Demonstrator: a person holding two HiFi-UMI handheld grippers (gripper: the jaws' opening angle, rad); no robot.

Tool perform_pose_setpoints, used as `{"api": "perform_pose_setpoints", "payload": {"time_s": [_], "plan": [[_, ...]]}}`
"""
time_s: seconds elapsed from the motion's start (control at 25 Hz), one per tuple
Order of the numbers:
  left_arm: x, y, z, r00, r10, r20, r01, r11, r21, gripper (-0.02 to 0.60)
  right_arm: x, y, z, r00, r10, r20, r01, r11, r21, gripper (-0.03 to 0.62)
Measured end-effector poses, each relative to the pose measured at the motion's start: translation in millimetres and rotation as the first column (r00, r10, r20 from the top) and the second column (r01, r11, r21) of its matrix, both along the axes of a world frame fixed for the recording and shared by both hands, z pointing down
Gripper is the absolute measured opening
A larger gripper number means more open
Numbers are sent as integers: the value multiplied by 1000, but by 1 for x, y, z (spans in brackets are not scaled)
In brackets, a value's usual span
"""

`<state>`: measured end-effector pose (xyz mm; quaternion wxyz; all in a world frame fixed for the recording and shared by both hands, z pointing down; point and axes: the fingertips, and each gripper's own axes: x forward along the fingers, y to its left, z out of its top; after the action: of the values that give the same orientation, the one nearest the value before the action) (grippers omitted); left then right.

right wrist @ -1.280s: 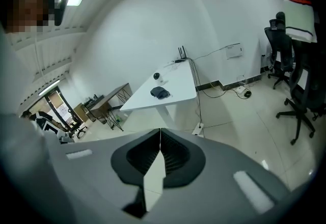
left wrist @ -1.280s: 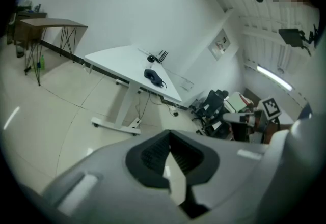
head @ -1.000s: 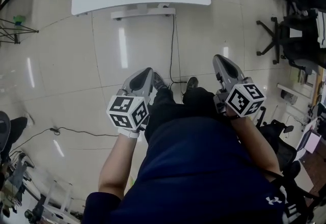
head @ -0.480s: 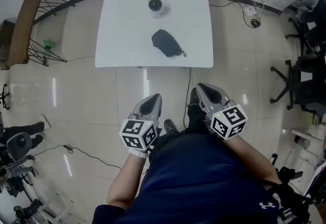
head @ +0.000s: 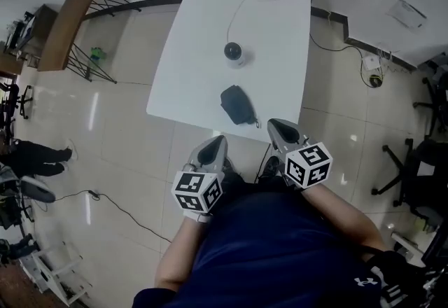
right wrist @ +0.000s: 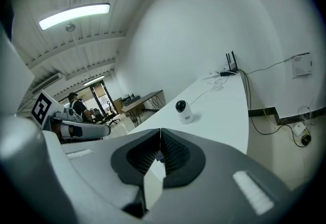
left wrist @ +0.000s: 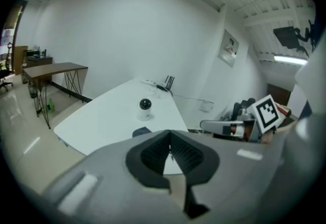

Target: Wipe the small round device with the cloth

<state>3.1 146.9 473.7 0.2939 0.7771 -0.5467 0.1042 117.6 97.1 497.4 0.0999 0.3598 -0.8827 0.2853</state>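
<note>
Finds the small round white device with a dark dome [head: 234, 53] upright near the middle of the long white counter [head: 276, 61], tethered by a thin cable [head: 240, 15] leading to the far end. Finds the dark crumpled cloth [head: 238, 105] just nearer, close to the counter's near edge, apart from the device and untouched. Records both tongs short of the counter, over the pale tiled floor [head: 126, 145]. Left tongs [head: 213, 148] fully closed on nothing. Right tongs [head: 280, 128] likewise closed and empty. Both aimed towards the counter. Judges wiping not begun and the stage as approach, with tongs carried closed presumably for travel. Judges the cloth's near-edge position convenient for first pickup, device within reach behind it. Flags the cable as a snag risk during wiping.
</note>
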Motion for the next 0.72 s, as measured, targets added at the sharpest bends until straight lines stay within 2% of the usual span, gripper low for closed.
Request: {"api": "perform_pose_setpoints", "payload": {"time_s": [0.16,0.32,0.4,0.44,0.48,0.52,0.64,0.72], "plan": [[-16,-23,10,1000,-18,5,19,1000,-25,3,-16,-32,15,999,-21,-39,21,1000,-21,12],[-38,-53,22,1000,17,3,-17,1000,-19,3,-36,-62,31,994,-17,-109,16,1000,-7,12],[-52,-74,30,999,48,-9,-48,998,-31,3,-55,-70,53,983,-64,-174,57,997,-43,14],[-58,-85,34,997,70,-15,-71,997,-39,3,-65,-72,67,974,-99,-203,85,993,-78,37],[-61,-95,37,995,97,-21,-97,994,-46,3,-74,-73,81,964,-136,-230,112,987,-116,126],[-64,-104,40,992,124,-26,-125,991,-53,3,-81,-73,95,951,-168,-258,133,980,-150,165],[-70,-122,49,981,190,-46,-193,978,-79,3,-97,-71,136,908,-237,-346,165,961,-224,240],[-75,-129,56,973,223,-54,-227,969,-99,3,-107,-69,155,882,-271,-386,178,950,-258,264]]}}
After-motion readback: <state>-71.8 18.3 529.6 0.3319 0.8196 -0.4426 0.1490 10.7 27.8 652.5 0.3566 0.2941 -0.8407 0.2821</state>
